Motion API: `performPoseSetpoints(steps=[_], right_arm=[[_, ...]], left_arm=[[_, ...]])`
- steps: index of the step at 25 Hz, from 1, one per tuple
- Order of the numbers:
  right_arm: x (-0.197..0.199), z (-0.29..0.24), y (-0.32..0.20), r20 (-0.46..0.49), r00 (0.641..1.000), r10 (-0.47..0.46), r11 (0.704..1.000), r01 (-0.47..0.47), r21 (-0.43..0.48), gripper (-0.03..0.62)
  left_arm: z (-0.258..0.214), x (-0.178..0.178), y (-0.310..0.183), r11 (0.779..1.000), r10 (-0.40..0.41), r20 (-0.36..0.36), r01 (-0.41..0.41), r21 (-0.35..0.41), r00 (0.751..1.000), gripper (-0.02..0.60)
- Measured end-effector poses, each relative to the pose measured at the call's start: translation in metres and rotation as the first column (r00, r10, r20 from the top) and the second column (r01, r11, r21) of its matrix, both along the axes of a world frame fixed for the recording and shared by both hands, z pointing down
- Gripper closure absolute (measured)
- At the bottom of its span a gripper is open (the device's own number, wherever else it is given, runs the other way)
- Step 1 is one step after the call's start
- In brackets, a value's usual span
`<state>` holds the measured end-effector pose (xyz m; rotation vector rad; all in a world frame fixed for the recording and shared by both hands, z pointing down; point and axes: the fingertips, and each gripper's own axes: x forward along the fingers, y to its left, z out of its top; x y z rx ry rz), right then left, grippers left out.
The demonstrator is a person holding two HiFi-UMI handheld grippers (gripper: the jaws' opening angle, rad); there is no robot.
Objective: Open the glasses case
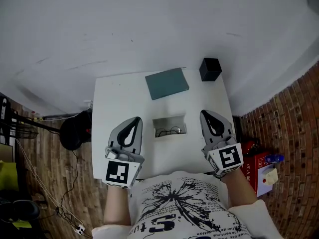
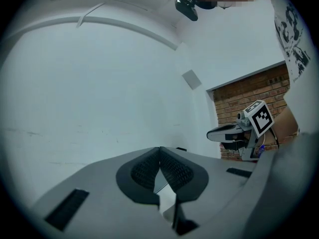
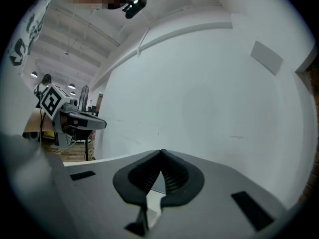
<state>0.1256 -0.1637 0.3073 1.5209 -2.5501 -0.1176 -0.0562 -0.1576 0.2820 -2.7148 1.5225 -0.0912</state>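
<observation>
The white bench (image 1: 107,108) fills the middle of the head view. The glasses case (image 1: 169,125) lies near its centre, a pale oblong box with its inside facing up and a thin dark looped shape showing in it. From the printed shirt (image 1: 184,203), on the near side of the case, two bare forearms reach forward, and each hand sits behind a marker cube.

The left gripper (image 1: 135,119) lies to the left of the glasses case, close beside it but apart from it. It points about level and away from the person, tilted slightly in toward the case. Its ribbed fingers (image 2: 174,171) are pressed together tip to tip, with nothing between them.

The right gripper (image 1: 205,113) lies to the right of the case in a mirrored pose, also clear of it. It too points away from the person and leans in a little. Its fingers (image 3: 174,176) meet at the tips and hold nothing.

Beyond the case, towards the far edge, a flat teal slab (image 1: 167,82) lies slightly askew. Beyond the case and to its right, a small black box (image 1: 210,69) stands at the far corner.
</observation>
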Motion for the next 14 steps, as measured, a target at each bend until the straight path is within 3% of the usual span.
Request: performPoseSetpoints(steps=[14], right_arm=[[0.002,0.0052,0.0007,0.003,1.0,0.008,1.0,-0.008,-0.005,0.583]], left_arm=[[0.0095,0.0009,0.0028,1.0,-0.008,0.003,0.008,-0.022,1.0,0.568]])
